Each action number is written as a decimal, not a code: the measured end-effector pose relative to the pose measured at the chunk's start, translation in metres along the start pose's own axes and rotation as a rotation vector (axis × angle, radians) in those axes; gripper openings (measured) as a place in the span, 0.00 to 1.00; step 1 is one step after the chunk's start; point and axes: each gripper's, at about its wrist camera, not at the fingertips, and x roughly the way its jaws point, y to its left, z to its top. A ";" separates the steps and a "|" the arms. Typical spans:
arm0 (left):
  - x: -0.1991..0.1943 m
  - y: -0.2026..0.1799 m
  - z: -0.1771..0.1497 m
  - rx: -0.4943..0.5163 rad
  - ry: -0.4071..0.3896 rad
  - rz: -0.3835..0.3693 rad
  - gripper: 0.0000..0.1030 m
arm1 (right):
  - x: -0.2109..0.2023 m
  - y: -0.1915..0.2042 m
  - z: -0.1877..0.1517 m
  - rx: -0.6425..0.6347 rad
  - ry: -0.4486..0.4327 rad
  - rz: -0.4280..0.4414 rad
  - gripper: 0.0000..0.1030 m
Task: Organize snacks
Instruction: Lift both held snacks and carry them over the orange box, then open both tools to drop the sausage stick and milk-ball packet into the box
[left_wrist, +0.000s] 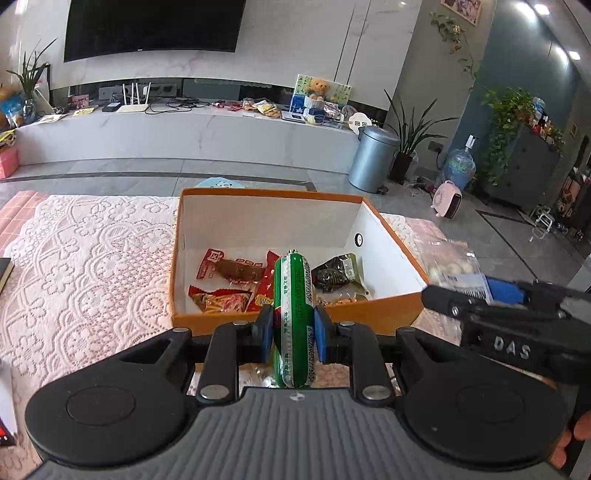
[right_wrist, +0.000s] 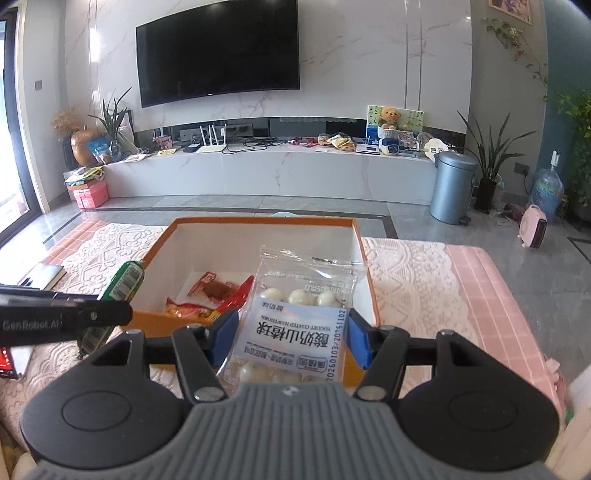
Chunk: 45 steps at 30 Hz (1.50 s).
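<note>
My left gripper (left_wrist: 293, 330) is shut on a green sausage stick (left_wrist: 293, 306), held upright just before the near wall of an open orange box (left_wrist: 258, 325). The sausage also shows in the right wrist view (right_wrist: 123, 282). The box (right_wrist: 364, 273) holds several snack packets: red ones (left_wrist: 225, 299) and a dark one (left_wrist: 334, 275). My right gripper (right_wrist: 290, 338) is shut on a clear bag of yogurt-coated hawthorn balls (right_wrist: 295, 314), held over the box's near right corner. The bag also shows in the left wrist view (left_wrist: 452, 267).
The box stands on a table with a pink lace cloth (left_wrist: 85, 266). A dark notebook (right_wrist: 46, 277) lies at the table's left edge. Beyond the table are a grey floor, a TV bench (right_wrist: 277, 173), a metal bin (right_wrist: 452, 186) and plants.
</note>
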 end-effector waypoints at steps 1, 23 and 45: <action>0.003 0.000 0.001 0.000 0.004 0.000 0.24 | 0.006 0.000 0.004 -0.005 0.003 -0.004 0.58; 0.075 -0.005 0.046 0.058 0.011 0.077 0.24 | 0.153 -0.014 0.038 -0.087 0.166 -0.073 0.58; 0.140 -0.006 0.040 0.165 0.156 0.139 0.24 | 0.206 -0.002 0.026 -0.207 0.320 -0.093 0.60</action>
